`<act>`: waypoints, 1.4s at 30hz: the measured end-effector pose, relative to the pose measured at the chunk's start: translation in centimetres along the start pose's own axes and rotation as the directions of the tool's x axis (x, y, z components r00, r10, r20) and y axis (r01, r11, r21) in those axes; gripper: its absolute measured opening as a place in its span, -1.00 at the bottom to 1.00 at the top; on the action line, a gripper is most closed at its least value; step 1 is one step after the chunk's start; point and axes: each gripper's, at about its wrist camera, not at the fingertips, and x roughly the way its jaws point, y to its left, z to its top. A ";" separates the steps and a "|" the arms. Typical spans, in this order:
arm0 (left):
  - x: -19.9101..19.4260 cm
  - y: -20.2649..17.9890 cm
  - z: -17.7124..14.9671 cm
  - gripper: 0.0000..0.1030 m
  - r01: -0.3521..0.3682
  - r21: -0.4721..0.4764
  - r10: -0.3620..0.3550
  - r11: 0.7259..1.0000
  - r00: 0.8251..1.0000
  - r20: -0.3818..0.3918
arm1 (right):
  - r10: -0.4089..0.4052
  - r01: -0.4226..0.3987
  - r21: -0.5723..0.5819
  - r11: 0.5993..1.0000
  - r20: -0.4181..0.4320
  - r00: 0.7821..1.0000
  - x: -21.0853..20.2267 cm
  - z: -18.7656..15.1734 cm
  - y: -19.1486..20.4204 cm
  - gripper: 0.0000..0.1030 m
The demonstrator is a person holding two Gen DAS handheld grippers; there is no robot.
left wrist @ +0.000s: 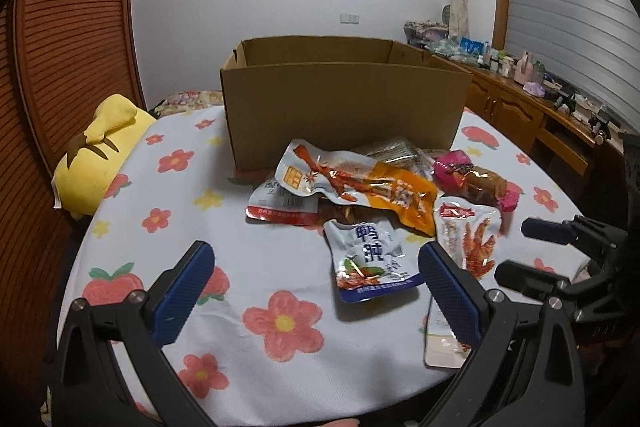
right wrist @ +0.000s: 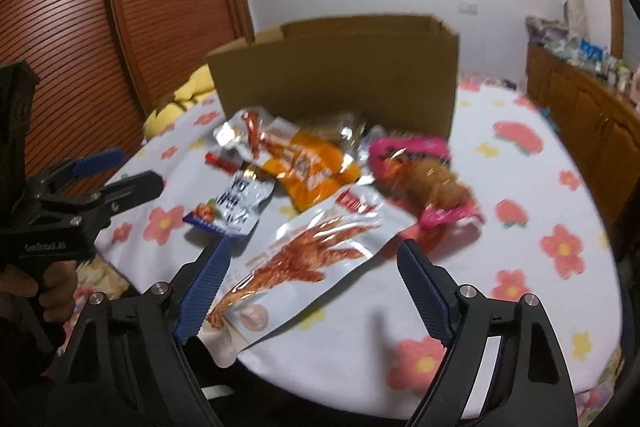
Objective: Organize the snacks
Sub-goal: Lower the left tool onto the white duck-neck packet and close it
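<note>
Several snack packets lie in a pile on the flowered table (left wrist: 280, 279) in front of an open cardboard box (left wrist: 344, 107). A white and blue packet (left wrist: 370, 259) lies nearest my left gripper (left wrist: 316, 267), which is open and empty above the cloth. An orange packet (left wrist: 372, 187) and a pink wrapped cake (left wrist: 476, 183) lie behind it. My right gripper (right wrist: 312, 259) is open and empty, straddling a long white packet with red chicken feet (right wrist: 304, 267). The box (right wrist: 340, 75), orange packet (right wrist: 312, 171) and pink cake (right wrist: 424, 179) also show in the right wrist view, blurred.
A yellow plush toy (left wrist: 100, 155) lies at the table's left edge. A wooden sideboard (left wrist: 532, 107) with clutter stands at the right. Slatted wooden doors (left wrist: 72, 47) are at the left. The right gripper (left wrist: 532, 251) shows in the left view, the left gripper (right wrist: 120, 171) in the right view.
</note>
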 end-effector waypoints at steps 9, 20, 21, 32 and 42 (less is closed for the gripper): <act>1.7 1.0 0.6 0.97 -0.006 -0.010 0.006 1.000 0.999 -0.043 | 0.027 -0.024 0.049 0.998 -0.077 0.997 2.1 0.0 -0.6 0.65; 3.8 0.4 0.7 0.85 0.065 -0.030 -0.068 0.997 0.990 -0.121 | 0.000 0.005 0.038 0.999 -0.133 0.991 3.9 0.1 -0.4 0.65; 4.0 0.2 0.8 0.83 0.067 -0.027 -0.070 0.997 0.990 -0.126 | -0.008 0.012 0.029 1.000 -0.136 0.991 4.0 0.2 -0.3 0.65; 6.6 -2.0 1.1 0.61 0.136 -0.004 -0.133 0.991 0.963 -0.235 | -0.061 0.054 -0.047 0.997 -0.149 0.987 4.7 0.2 0.2 0.65; 8.8 -3.5 1.1 0.58 0.121 0.024 -0.107 0.992 0.941 -0.321 | -0.083 0.075 -0.058 0.995 -0.149 0.985 4.4 -0.1 -0.6 0.64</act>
